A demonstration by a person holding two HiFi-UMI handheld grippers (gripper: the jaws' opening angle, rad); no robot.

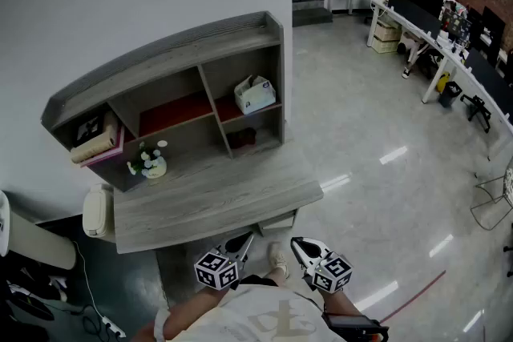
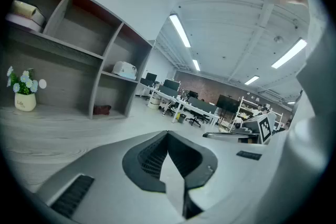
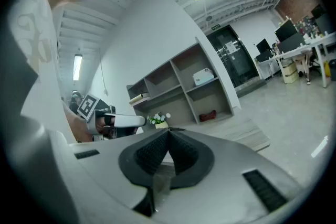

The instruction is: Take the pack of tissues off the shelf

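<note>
Tissue pack point(image 1: 255, 94) in upper right compartment of shelf point(image 1: 168, 52), left claw point(image 1: 245, 241) and right claw point(image 1: 299, 246) both clenched, empty, held low before bench point(image 1: 216, 200), well apart from pack

Bright, even indoor light comes from ceiling strip lamps point(image 2: 180, 30), which burn out to white in both gripper views. In the head view they reflect as pale streaks on the glossy floor point(image 1: 393, 155) — shadows are soft, and deepest inside the shelf point(image 1: 168, 50) compartments. Both gripper views bend straight lines strongly and end in a dark round vignette; the left gripper point(image 2: 168, 136) and right gripper point(image 3: 169, 132), close to the lens, look slightly soft.
</note>
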